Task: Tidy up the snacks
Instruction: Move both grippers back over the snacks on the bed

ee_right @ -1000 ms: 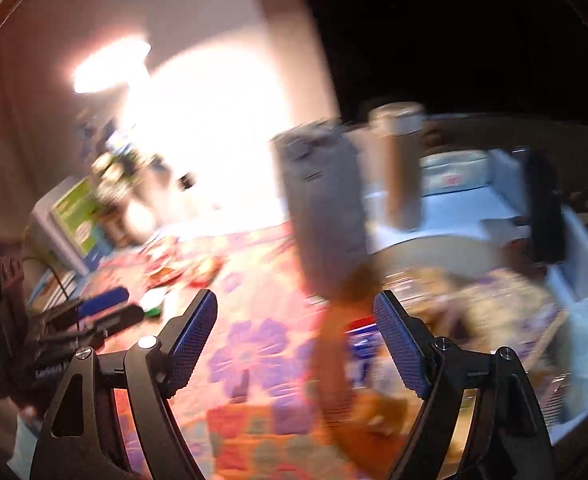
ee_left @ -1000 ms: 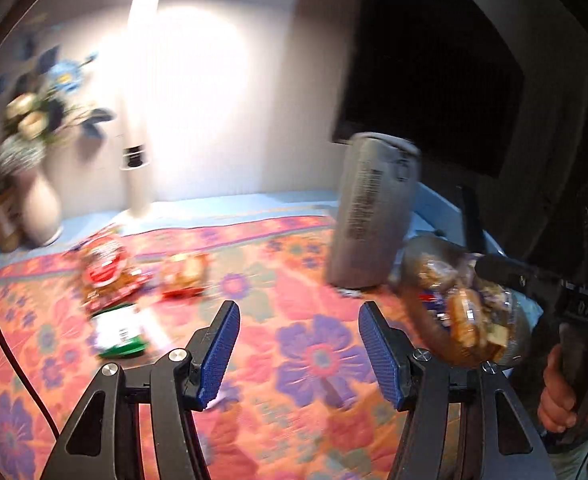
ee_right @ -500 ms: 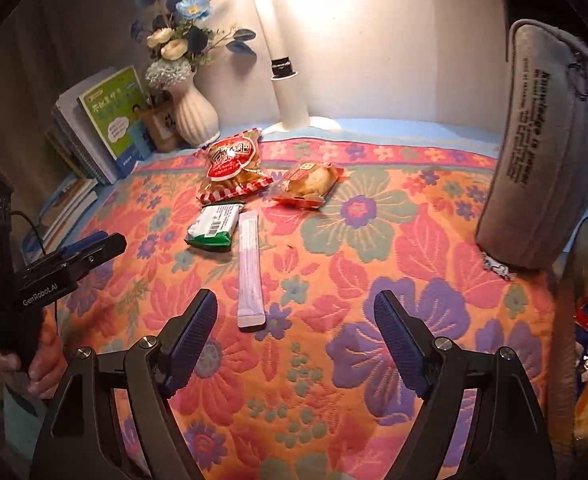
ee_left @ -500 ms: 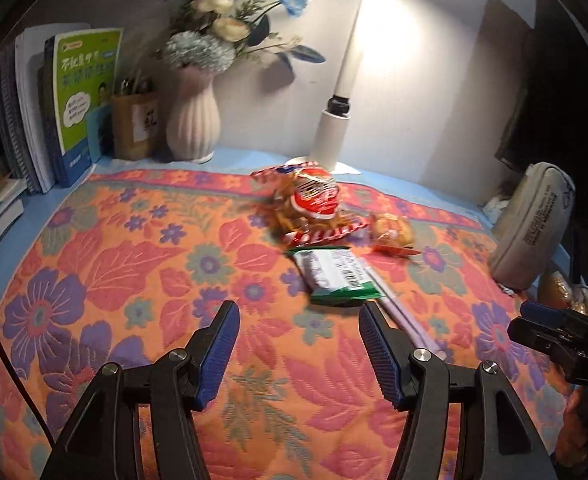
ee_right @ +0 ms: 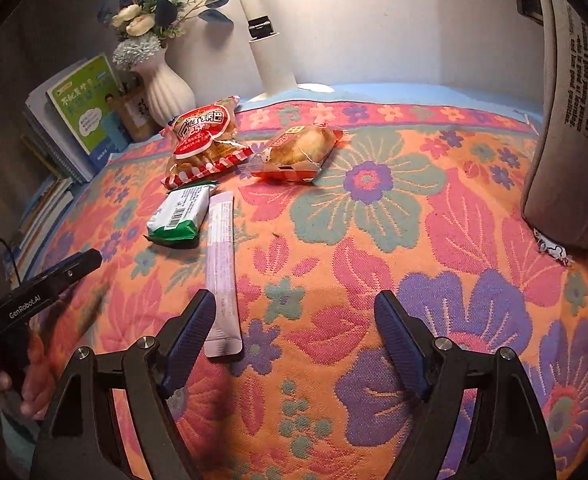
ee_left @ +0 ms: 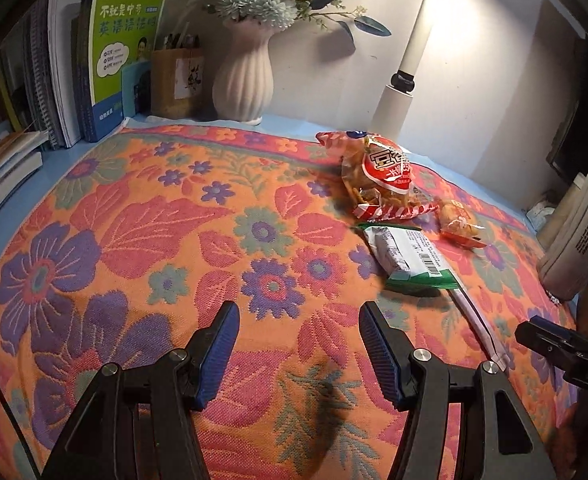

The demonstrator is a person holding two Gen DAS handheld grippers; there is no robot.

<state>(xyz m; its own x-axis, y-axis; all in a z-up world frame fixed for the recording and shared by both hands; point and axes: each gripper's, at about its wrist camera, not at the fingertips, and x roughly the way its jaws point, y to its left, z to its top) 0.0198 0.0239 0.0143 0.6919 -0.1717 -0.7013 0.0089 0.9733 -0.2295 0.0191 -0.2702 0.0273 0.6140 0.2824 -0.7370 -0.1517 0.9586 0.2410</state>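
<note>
Judging by the layout, sorting has barely begun. Four snacks lie loose on the floral cloth (ee_right: 374, 280), all near the white vase (ee_right: 170, 88): red chip bag (ee_right: 204, 140), wrapped pastry (ee_right: 298, 154) touching it, green-and-white packet (ee_right: 178, 216) below, pink stick sachet (ee_right: 222, 272) beside that. Left gripper (ee_left: 298, 354) and right gripper (ee_right: 294, 344) both gape wide, empty, the right nearest the sachet.

The pencil case (ee_right: 566, 112) runs off the frame's top edge, and the green packet (ee_left: 410, 256) perhaps overlaps the pink stick's (ee_left: 480, 324) far end.
</note>
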